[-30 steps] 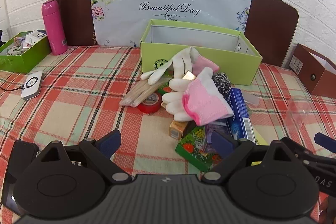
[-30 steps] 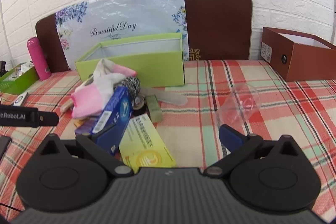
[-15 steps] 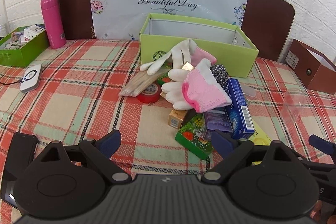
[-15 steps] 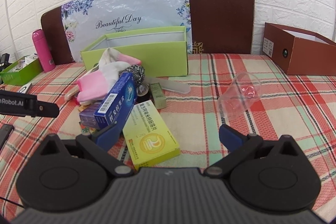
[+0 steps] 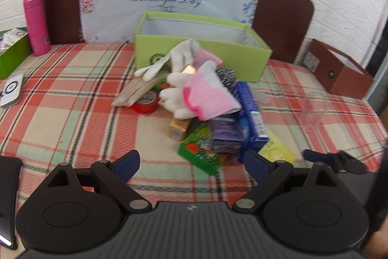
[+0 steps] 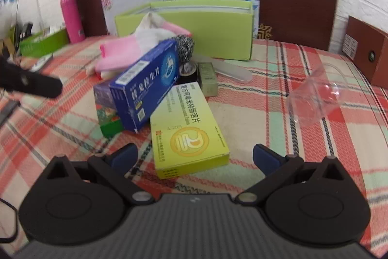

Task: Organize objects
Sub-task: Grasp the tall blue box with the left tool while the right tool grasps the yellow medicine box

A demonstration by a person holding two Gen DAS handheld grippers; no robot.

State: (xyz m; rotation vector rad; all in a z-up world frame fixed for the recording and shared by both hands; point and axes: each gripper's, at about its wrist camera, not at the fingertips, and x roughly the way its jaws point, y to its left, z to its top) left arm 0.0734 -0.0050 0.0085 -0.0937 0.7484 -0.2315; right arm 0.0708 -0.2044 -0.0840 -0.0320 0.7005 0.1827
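Observation:
A pile of objects lies on the plaid tablecloth before an open lime-green box (image 5: 201,50) (image 6: 194,28). The pile holds pink-and-white gloves (image 5: 206,96), a blue medicine box (image 6: 148,84) (image 5: 252,113), a yellow medicine box (image 6: 186,125), a green carton (image 5: 201,152), a purple box (image 5: 225,132), red tape (image 5: 145,103), wooden sticks (image 5: 138,89) and a steel scourer (image 6: 185,47). My left gripper (image 5: 191,164) is open and empty, just short of the green carton. My right gripper (image 6: 195,157) is open and empty, its jaws either side of the yellow box's near end.
A clear plastic cup (image 6: 315,94) lies on its side at the right. A brown box (image 5: 339,74) stands at far right. A pink bottle (image 5: 36,21), a green tray (image 5: 12,52) and a white device (image 5: 11,91) are at the left. A black phone (image 5: 7,198) lies near left.
Both grippers have pulled back and risen a little, so the pile sits farther ahead. The right gripper has turned left toward the yellow box. Both stayed open; nothing was picked up.

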